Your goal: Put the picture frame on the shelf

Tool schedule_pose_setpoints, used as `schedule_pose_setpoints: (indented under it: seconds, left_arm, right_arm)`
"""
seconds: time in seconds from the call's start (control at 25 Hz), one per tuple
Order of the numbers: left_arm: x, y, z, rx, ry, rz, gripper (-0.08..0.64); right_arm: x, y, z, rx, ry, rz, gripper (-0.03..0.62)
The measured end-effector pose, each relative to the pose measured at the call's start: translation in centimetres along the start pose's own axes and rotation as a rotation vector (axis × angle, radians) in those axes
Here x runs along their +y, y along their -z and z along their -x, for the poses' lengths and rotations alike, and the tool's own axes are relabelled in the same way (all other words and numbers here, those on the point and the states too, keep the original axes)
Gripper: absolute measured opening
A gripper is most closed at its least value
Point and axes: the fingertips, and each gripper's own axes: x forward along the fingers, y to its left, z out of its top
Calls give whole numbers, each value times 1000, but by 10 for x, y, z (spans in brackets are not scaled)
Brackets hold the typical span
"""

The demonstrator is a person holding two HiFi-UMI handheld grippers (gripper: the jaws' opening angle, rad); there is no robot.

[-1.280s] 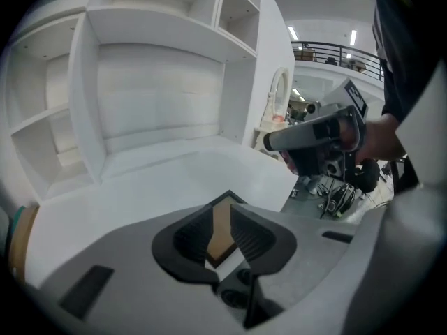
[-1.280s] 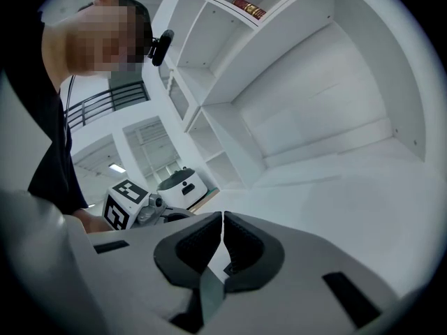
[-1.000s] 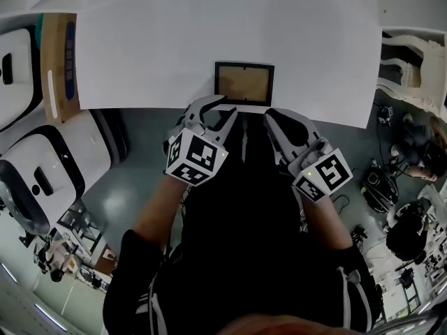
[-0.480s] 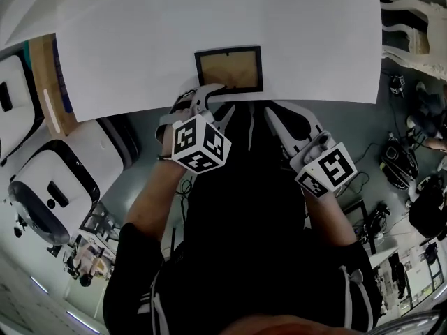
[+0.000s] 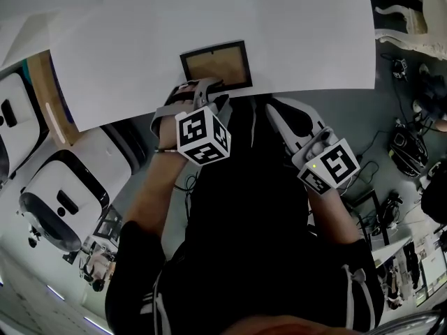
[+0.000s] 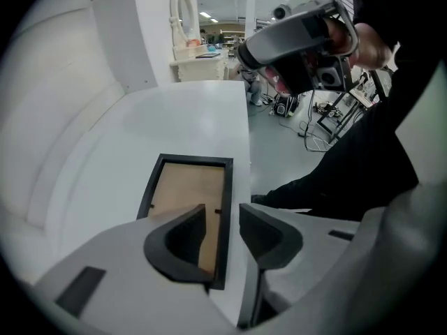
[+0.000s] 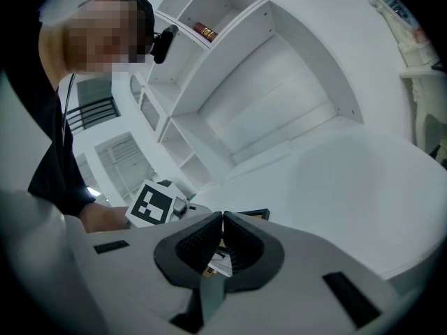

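Picture frame (image 5: pixel 215 64): black border, tan panel, flat on white table (image 5: pixel 293 33), near front edge.

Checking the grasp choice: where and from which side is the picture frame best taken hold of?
Probably its near long rail, from above: the picture frame lies flat by the table's near edge, and the left gripper's jaws, just opened, straddle that rail.

A big open lab or test hall rather than a home; a grey floor (image 6: pixel 279 142) strewn with cables and gear (image 5: pixel 408 149); white-and-black machine housings (image 5: pixel 63 187) parked beside the white surface (image 5: pixel 209 19); strip lights (image 6: pixel 207 15) running far back; mock-room furniture, white shelves (image 7: pixel 209 68) and an ornate white dresser (image 6: pixel 188 47), standing among it.
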Motion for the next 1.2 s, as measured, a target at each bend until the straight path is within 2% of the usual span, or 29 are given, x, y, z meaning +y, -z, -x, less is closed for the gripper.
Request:
schedule_pose_setpoints:
  seconds: [0.16, 0.48, 0.76, 0.96, 1.2]
  left_arm:
    - [0, -1, -2, 29, -3, -31, 75]
    - [0, -4, -9, 68, -6, -68, 74]
    - [-1, -8, -12, 133, 36, -69, 72]
    - [-6, -7, -8, 141, 54, -47, 44]
    - [-8, -4, -10, 132, 47, -37, 44]
  right_arm:
    - [1, -3, 2, -3, -5, 8, 21]
    - [-4, -7, 10, -10, -4, 3, 21]
    - [1, -13, 14, -15, -22, 4, 21]
    - [14, -27, 14, -21, -43, 27, 21]
    - [15, -34, 14, -13, -48, 37, 21]
